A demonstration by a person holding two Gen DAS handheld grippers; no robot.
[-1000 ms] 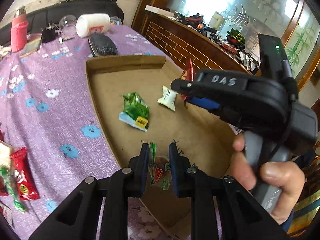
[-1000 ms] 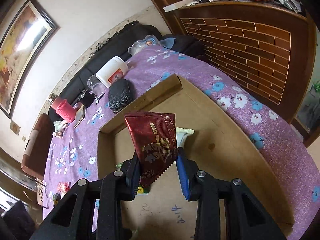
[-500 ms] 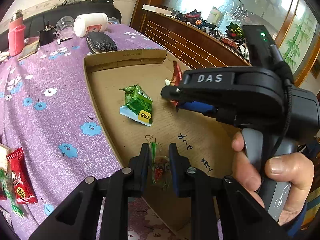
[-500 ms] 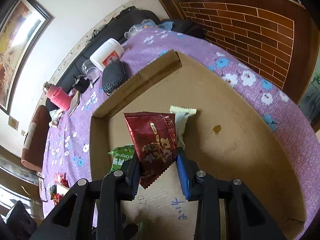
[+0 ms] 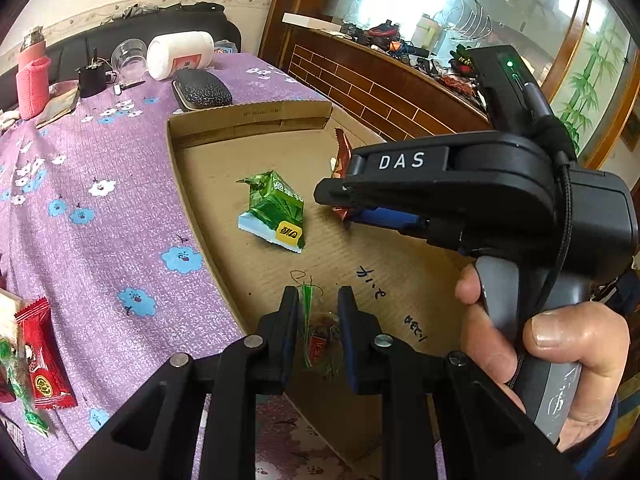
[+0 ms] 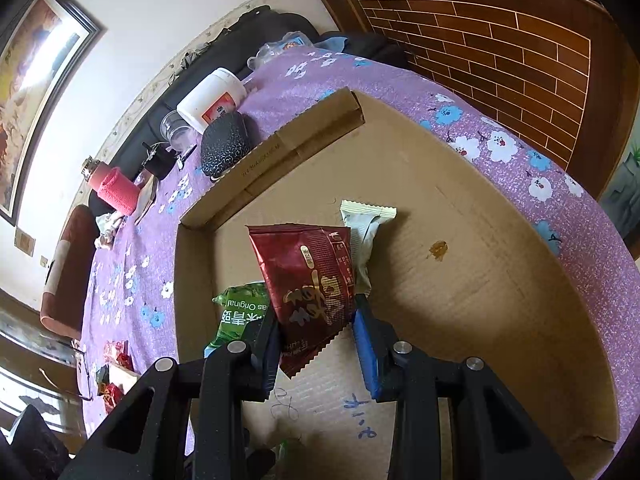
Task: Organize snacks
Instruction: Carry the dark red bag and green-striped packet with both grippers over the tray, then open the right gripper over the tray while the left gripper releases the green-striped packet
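Right tool [image 6: 314, 332] lower, tilted over box [image 6: 500, 280].

Lying inside the shallow brown cardboard tray [image 6: 500, 280] on the purple flowered tablecloth [image 5: 100, 220]: a green foil snack packet [image 5: 276, 210] at left, a white crimped wrapper [image 6: 366, 232] farther right. Sitting behind the tray's far wall: a black textured oval case [image 5: 202, 89], with a white plastic tub [image 5: 180, 54] lying on its side beyond.

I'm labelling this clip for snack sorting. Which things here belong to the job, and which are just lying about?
Part of the job:
cardboard tray
dark red packet in the right gripper
small clear-wrapped snack in the left gripper
green packet
white packet
red packets on the cloth

Lying about:
white jar
black case
pink bottle
clear cup
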